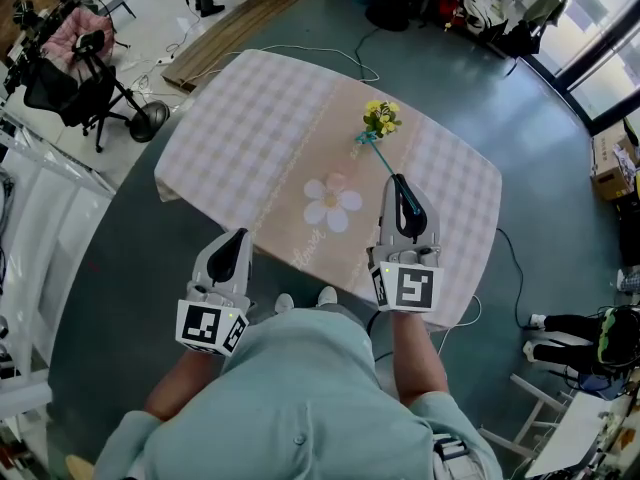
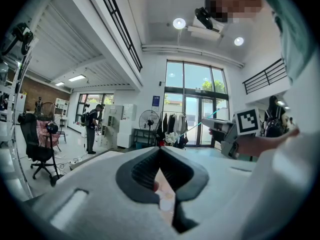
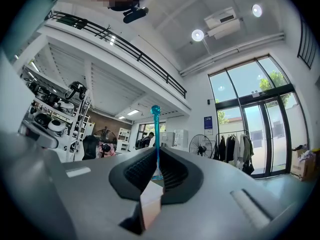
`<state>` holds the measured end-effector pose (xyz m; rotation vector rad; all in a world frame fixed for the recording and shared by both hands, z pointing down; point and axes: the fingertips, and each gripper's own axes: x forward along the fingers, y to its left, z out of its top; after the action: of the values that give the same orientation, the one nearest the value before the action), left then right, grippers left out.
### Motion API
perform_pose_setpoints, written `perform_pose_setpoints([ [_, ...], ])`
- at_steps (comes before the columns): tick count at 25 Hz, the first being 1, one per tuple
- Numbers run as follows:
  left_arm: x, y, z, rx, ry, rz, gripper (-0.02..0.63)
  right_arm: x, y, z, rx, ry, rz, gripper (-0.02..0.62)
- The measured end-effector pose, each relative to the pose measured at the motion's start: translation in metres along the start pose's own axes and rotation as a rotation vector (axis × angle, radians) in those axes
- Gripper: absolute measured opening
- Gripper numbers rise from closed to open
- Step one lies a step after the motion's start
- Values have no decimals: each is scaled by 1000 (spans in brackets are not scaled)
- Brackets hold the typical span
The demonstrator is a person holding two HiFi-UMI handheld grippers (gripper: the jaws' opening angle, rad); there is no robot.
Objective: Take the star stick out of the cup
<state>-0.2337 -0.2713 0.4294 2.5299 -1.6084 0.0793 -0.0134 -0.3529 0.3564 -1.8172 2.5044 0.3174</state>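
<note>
My right gripper (image 1: 401, 182) is shut on a thin teal stick (image 1: 378, 156), which runs from its jaws up toward a bunch of yellow flowers (image 1: 381, 118) on the checked tablecloth (image 1: 250, 118). In the right gripper view the stick (image 3: 156, 134) stands straight up between the closed jaws of the right gripper (image 3: 156, 151), with a small knob at its top. My left gripper (image 1: 238, 236) hangs at the table's near edge, shut with nothing in it; the left gripper (image 2: 160, 151) has its jaws together. I cannot make out a cup.
A white flower shape (image 1: 332, 203) lies on the cloth in front of the right gripper. Both grippers point upward into the room. The left gripper view shows the right gripper (image 2: 235, 129) with the stick. A black chair (image 1: 85, 78) stands left of the table, and cables lie on the floor.
</note>
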Motion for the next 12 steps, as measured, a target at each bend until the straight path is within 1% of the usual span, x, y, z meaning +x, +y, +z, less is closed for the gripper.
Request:
perform_pose_setpoints([
  [3, -1, 0, 2, -5, -1, 4, 5, -1, -1, 1, 1, 2, -2, 11],
  [6, -1, -1, 0, 6, 5, 0, 5, -1, -1, 0, 4, 1, -2, 11],
  [12, -2, -3, 2, -6, 2, 5, 5, -2, -3, 0, 7, 7, -2, 11],
])
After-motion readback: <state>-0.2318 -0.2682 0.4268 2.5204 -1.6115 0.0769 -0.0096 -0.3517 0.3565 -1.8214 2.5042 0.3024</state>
